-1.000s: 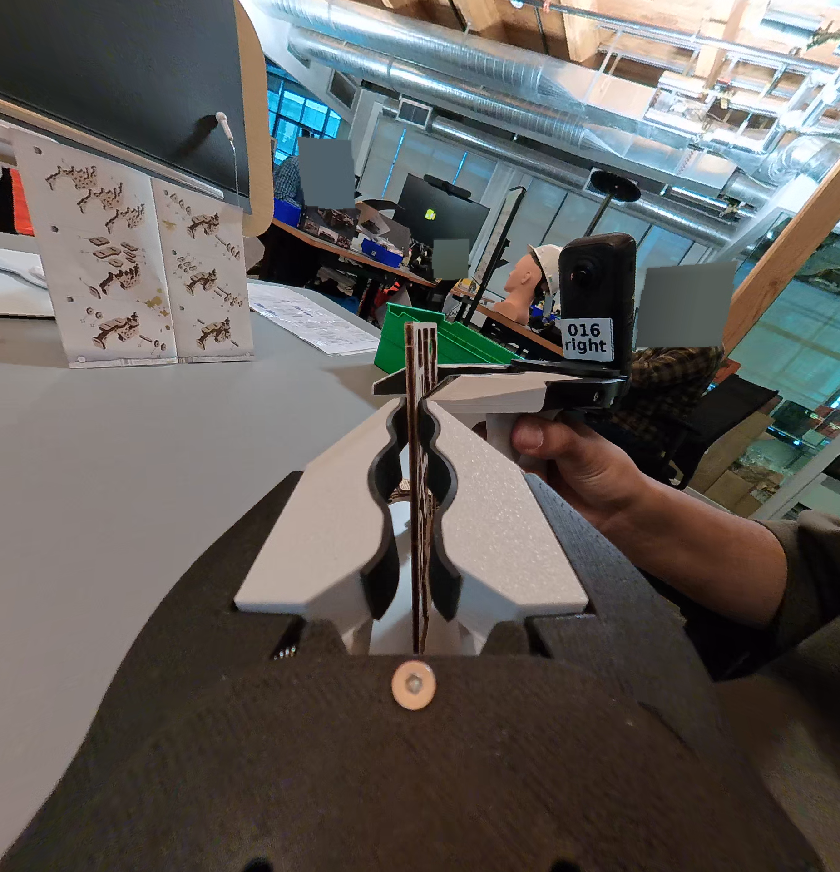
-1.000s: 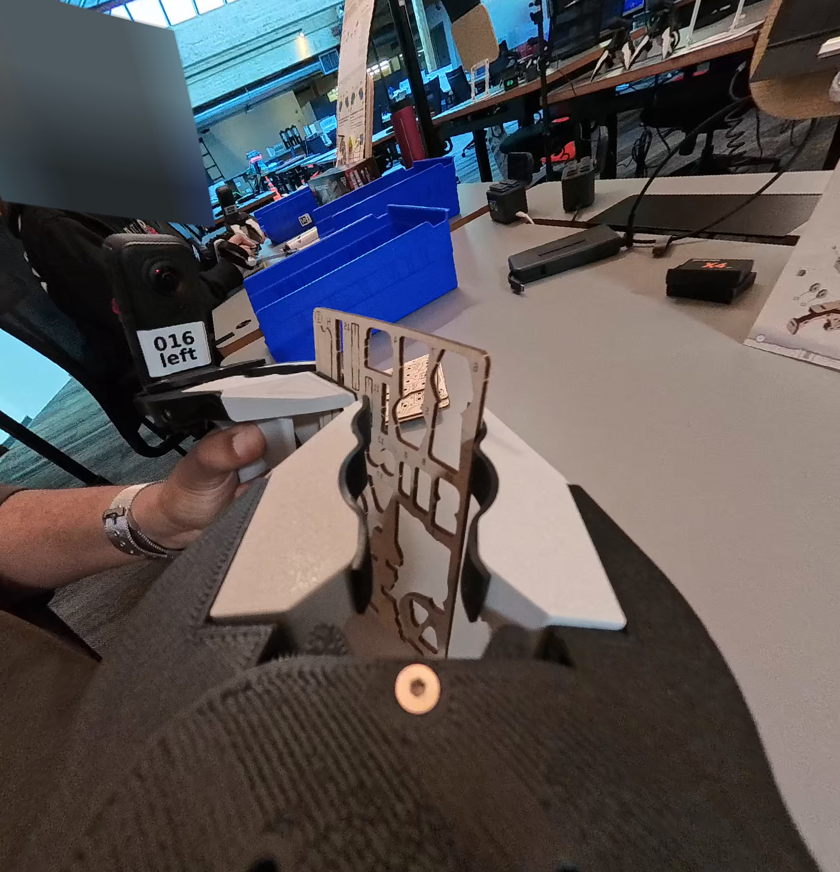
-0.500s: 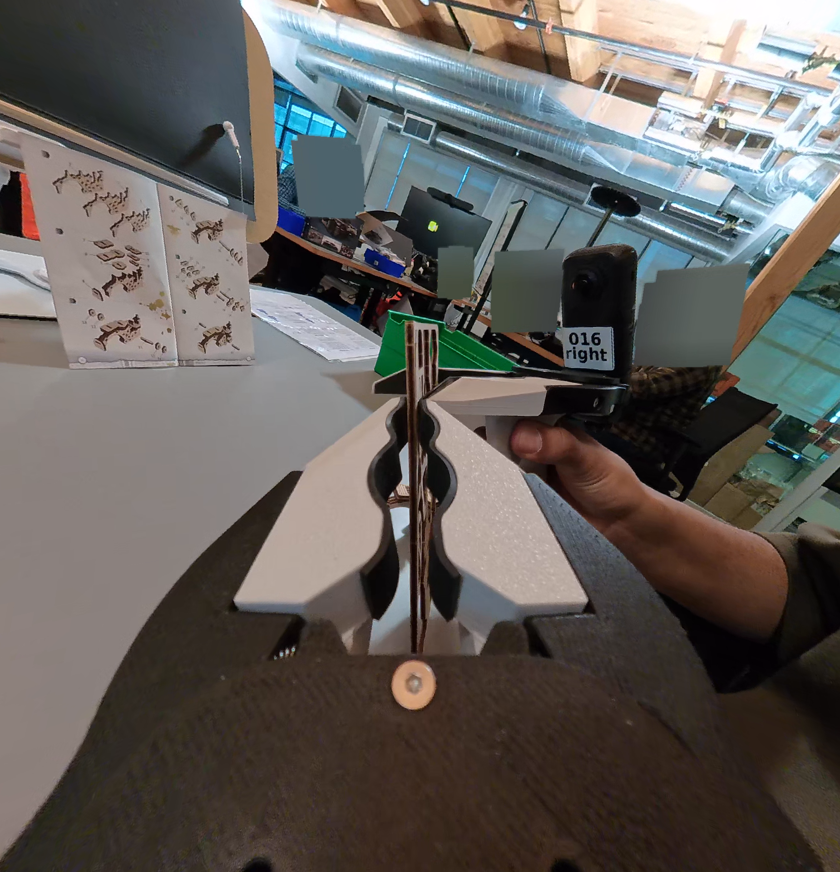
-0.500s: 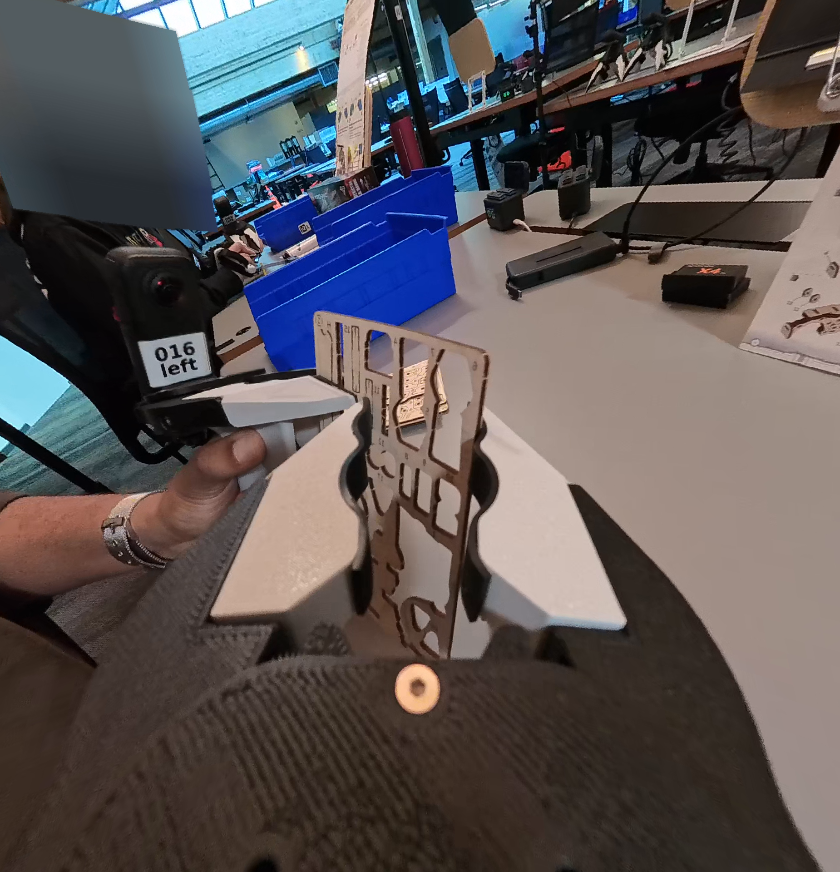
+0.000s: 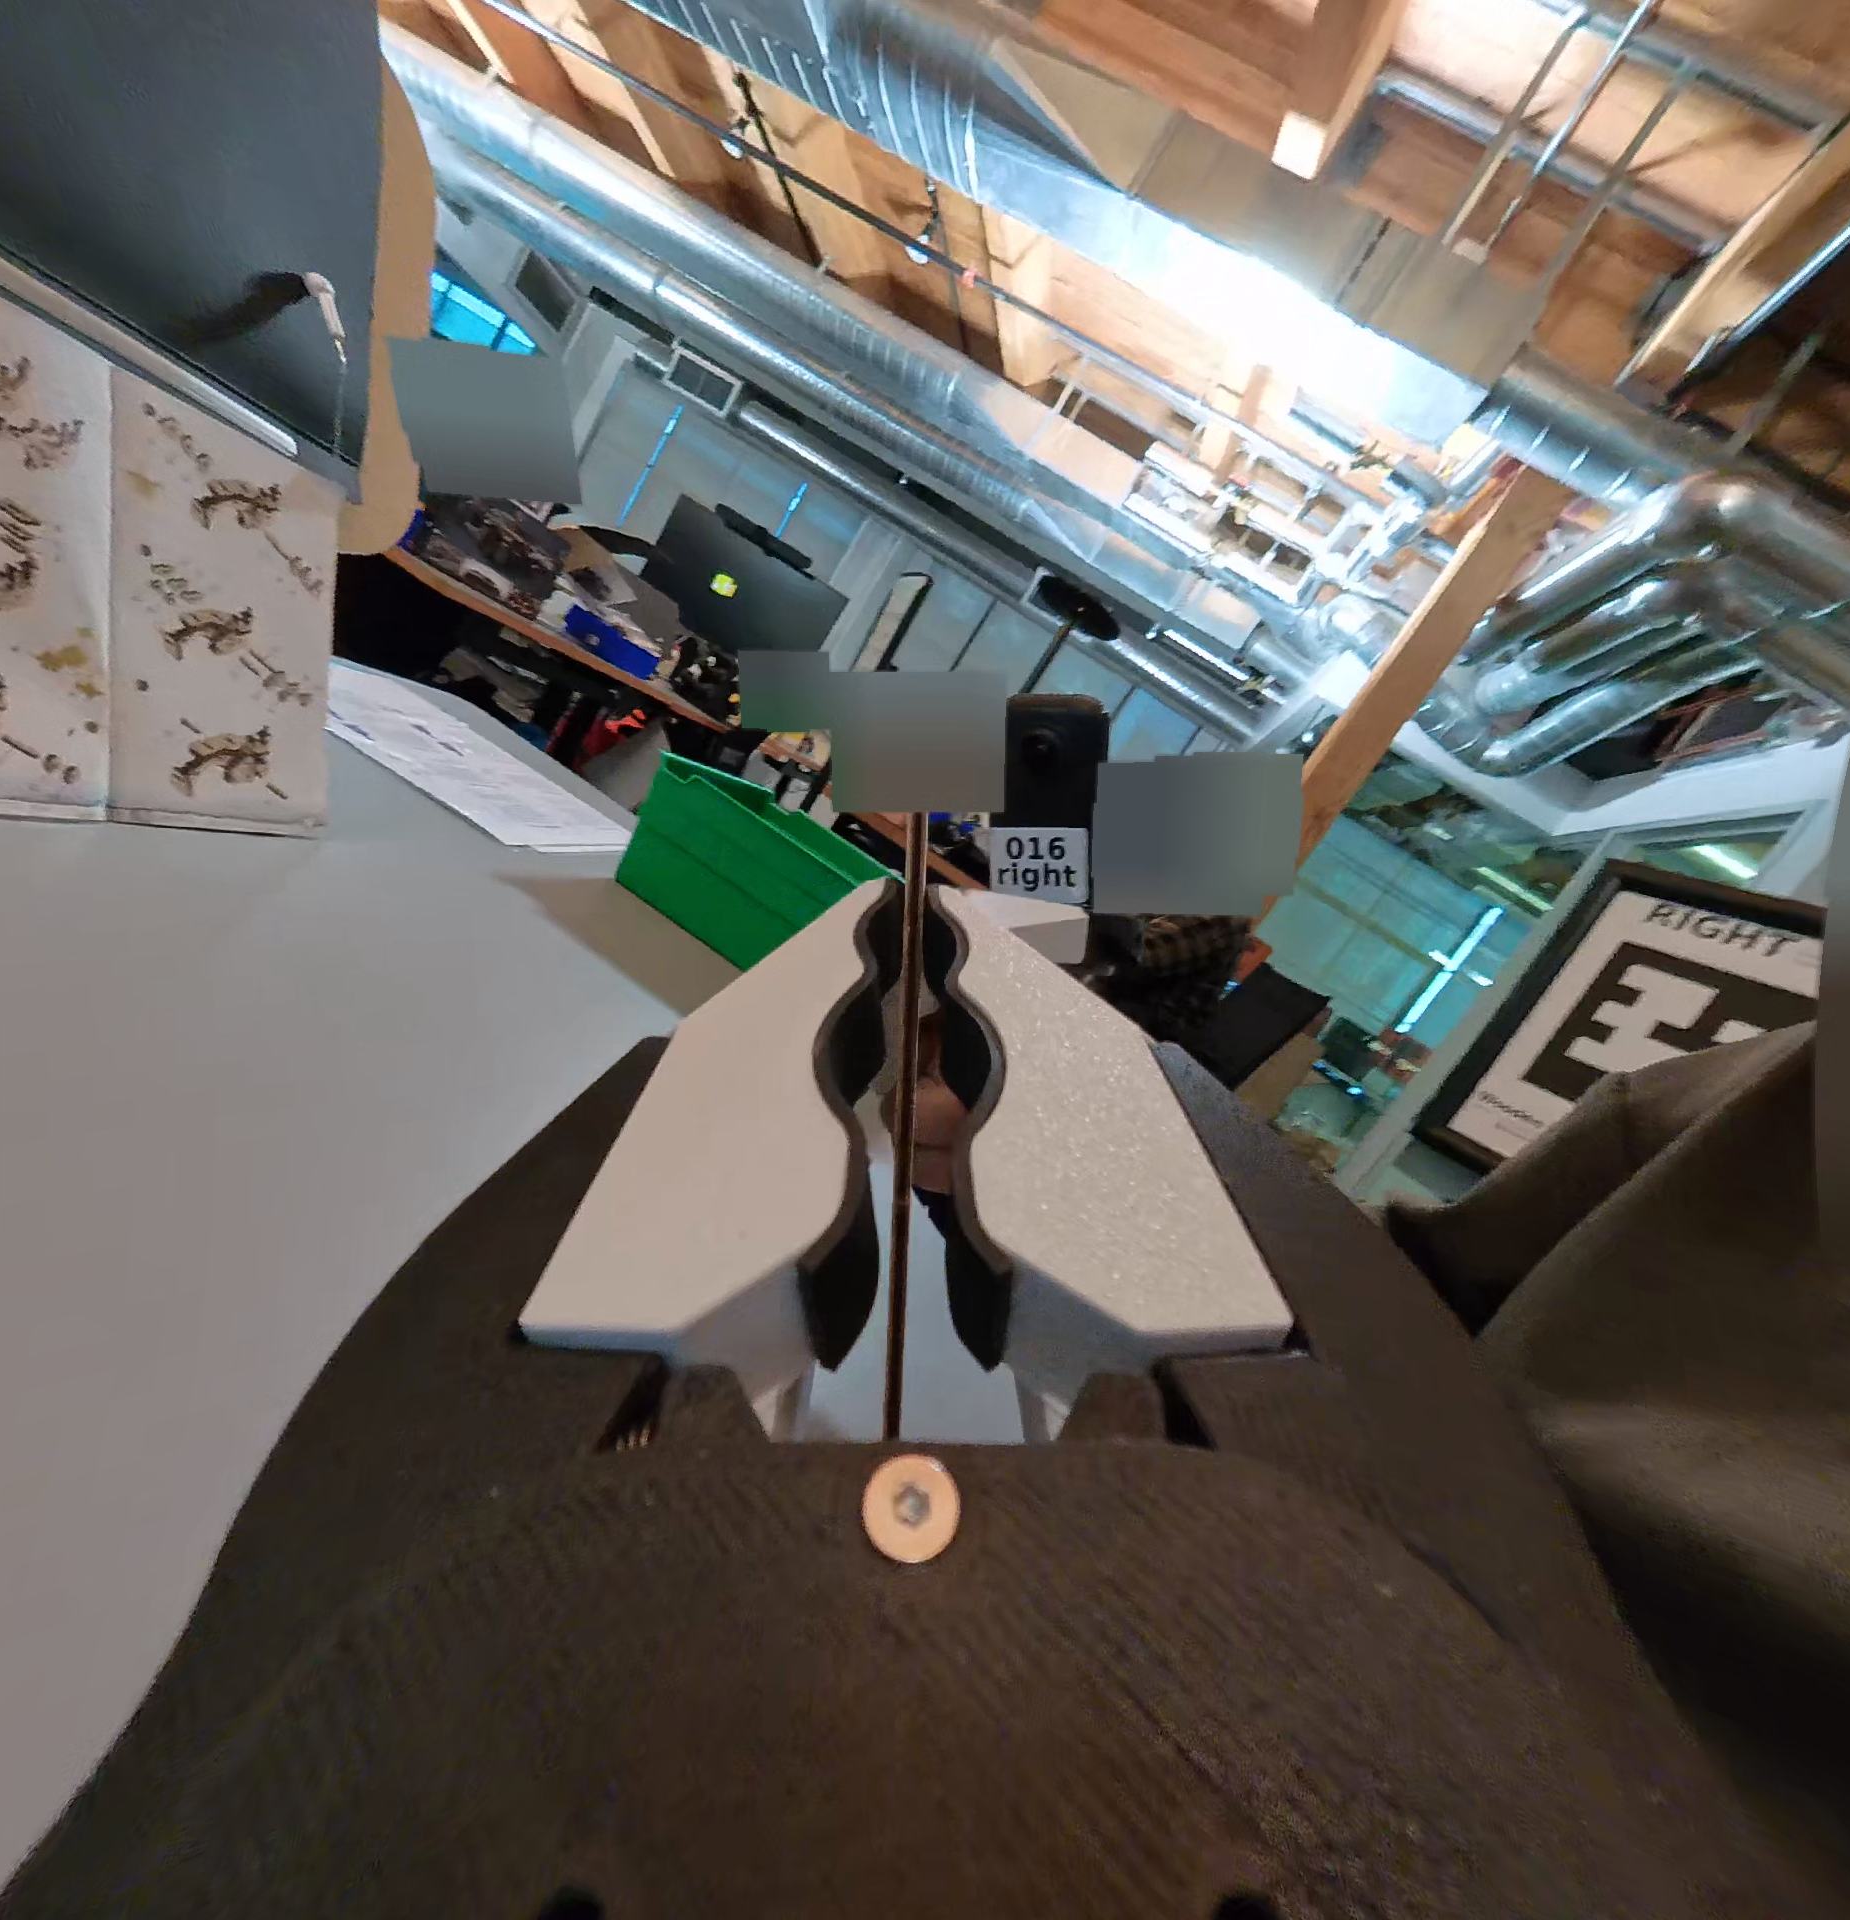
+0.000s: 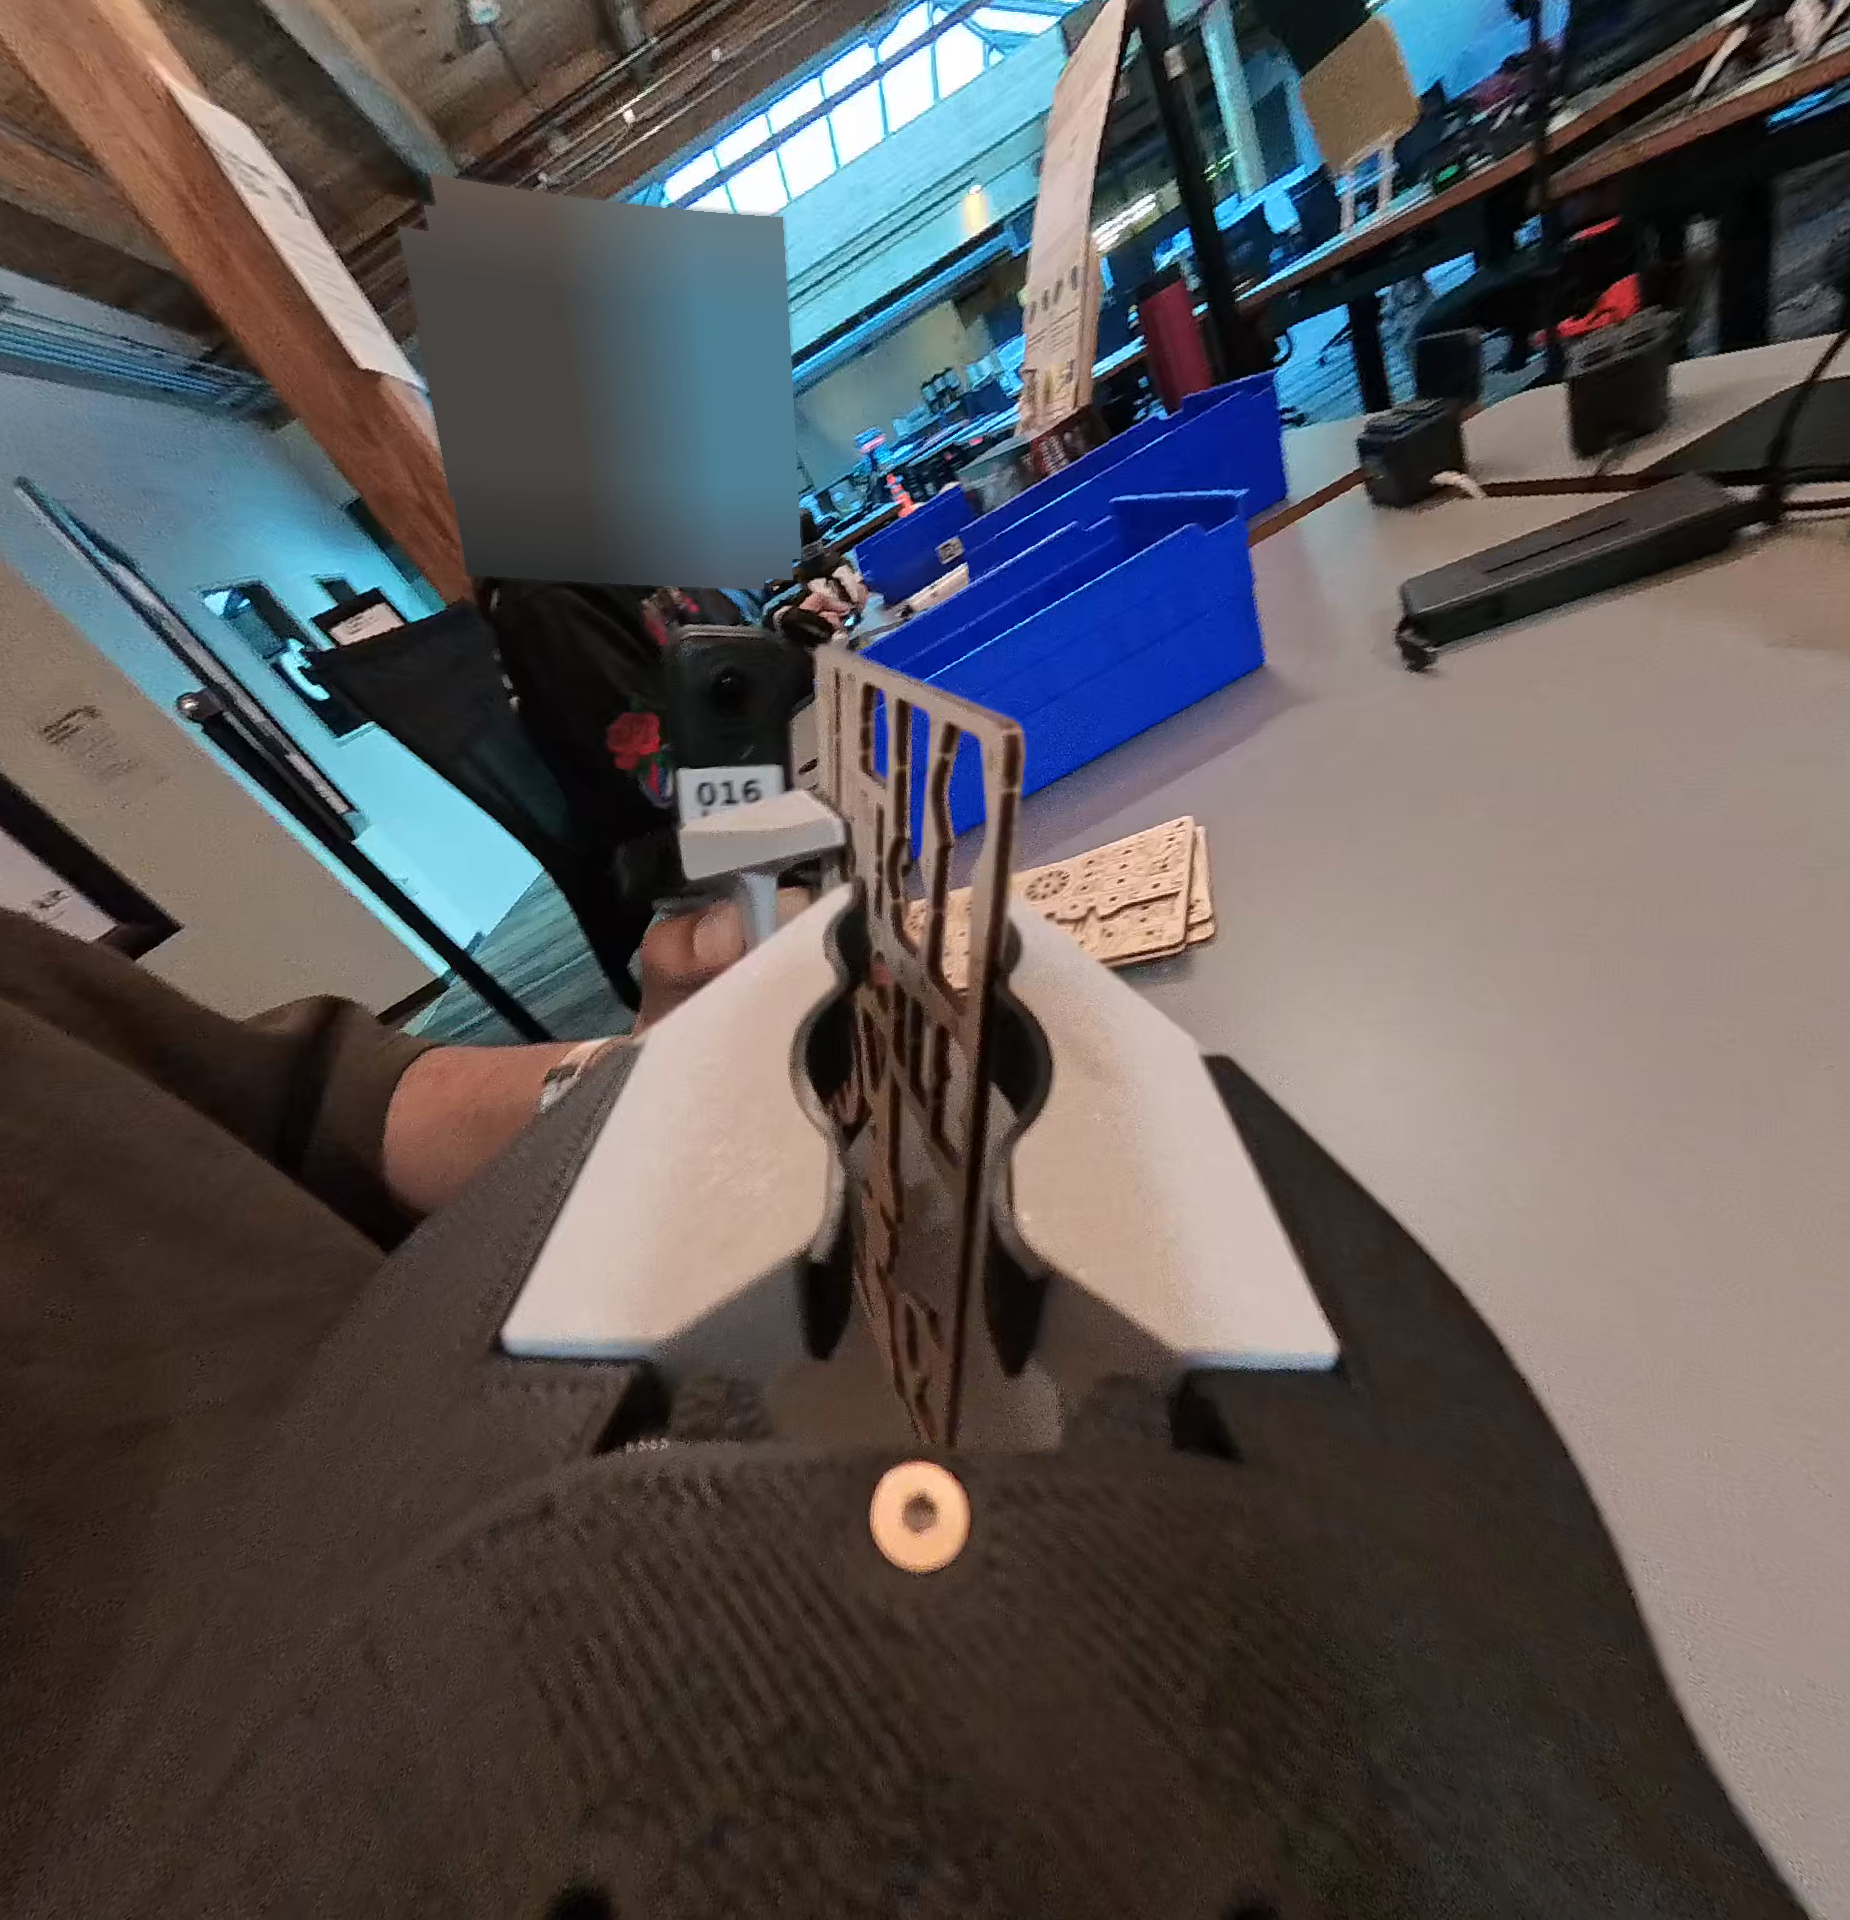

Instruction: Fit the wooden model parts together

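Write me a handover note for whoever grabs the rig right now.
Left gripper: shut on the wooden sheet, which sits edge-on between its fingers.
Right gripper: same sheet between its fingers, apparently clamped.
The sheet is held up off the table. A stack of wooden sheets lies flat beyond it.
Done: nothing visibly joined.
Left: free the parts and fit them together.

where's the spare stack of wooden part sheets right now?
In the right wrist view, the stack of wooden sheets lies flat on the grey table, just beyond the right gripper and in front of the nearest blue bin.
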Motion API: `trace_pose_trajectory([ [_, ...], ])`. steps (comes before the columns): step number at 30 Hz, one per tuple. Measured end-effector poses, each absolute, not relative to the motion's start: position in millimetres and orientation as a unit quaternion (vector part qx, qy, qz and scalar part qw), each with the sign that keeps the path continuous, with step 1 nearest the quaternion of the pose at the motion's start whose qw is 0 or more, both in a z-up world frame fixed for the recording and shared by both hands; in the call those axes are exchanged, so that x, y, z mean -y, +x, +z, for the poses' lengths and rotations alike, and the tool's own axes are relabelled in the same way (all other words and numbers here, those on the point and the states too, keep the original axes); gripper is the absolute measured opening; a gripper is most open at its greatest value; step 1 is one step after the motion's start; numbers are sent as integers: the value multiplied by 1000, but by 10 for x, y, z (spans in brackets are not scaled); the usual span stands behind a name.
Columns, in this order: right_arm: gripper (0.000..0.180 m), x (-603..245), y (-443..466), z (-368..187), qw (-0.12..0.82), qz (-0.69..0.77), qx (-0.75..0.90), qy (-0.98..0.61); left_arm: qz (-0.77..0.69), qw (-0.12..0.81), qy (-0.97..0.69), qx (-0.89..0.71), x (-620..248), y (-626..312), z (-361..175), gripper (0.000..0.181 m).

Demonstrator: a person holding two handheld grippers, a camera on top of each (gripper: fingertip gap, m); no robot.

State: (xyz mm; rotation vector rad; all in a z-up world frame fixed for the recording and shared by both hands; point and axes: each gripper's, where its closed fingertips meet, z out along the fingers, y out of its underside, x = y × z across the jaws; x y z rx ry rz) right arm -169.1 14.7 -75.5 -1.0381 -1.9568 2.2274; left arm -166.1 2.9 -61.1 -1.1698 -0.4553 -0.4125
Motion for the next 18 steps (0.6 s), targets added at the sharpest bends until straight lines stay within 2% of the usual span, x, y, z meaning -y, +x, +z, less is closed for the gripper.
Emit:
trace_pose_trajectory([
  [6, 3, -106, -1620, -731, -13, 715, 627, -309, -259, 775, -539, 205, -12, -1667, -666, 1],
  [11, 1, -122, -1633, -752, 19, 697, 648, -306, -221, 758, -572, 224, -107, -1700, -815, 20],
  [13, 1, -124, -1635, -772, 19, 689, 655, -309, -203, 754, -587, 213, -128, -1673, -825, 12],
  [18, 2, -115, -1634, -806, 2, 686, 653, -319, -159, 747, -615, 198, -113, -1683, -842, 12],
])
